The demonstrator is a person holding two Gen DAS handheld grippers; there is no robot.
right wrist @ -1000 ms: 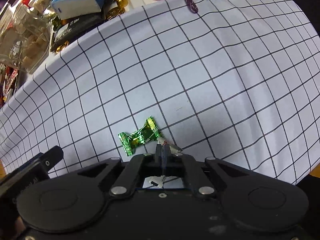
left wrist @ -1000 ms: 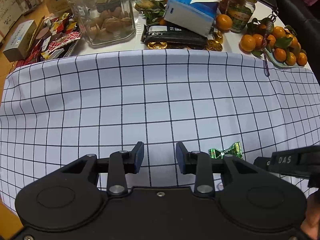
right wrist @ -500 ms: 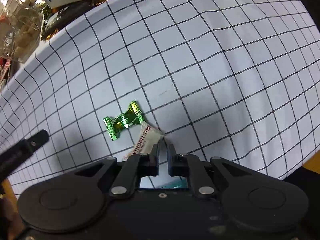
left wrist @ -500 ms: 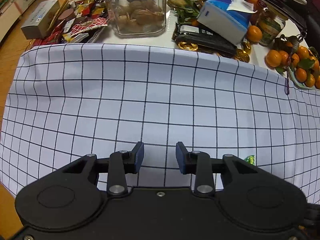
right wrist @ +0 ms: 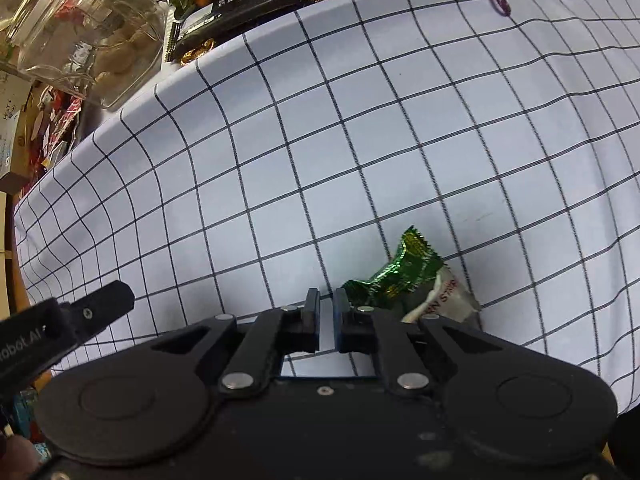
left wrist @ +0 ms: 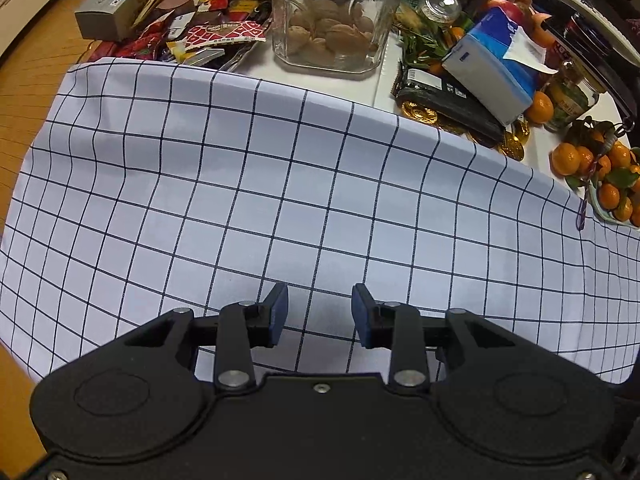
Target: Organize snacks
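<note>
Hovering over checked cloth (left wrist: 280,184): left hand-held gripper (left wrist: 319,312) parted w/ nothing between, right hand-held gripper (right wrist: 326,312) closed empty

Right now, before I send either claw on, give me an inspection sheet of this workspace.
Surface: white cloth with dark grid lines, mostly bare, draped over the near table edge.
Job's things: green foil-wrapped candy and white snack packet with red lettering lie touching on the cloth, just right of the right claw.
Clutter: clear glass jar of walnuts, blue tissue pack, gold foil coins, dish of small oranges, pile of red snack wrappers.
Grippers: left claw open, empty; right claw shut, empty.
Cables: nothing seen.
Surroundings: wooden floor at left.
</note>
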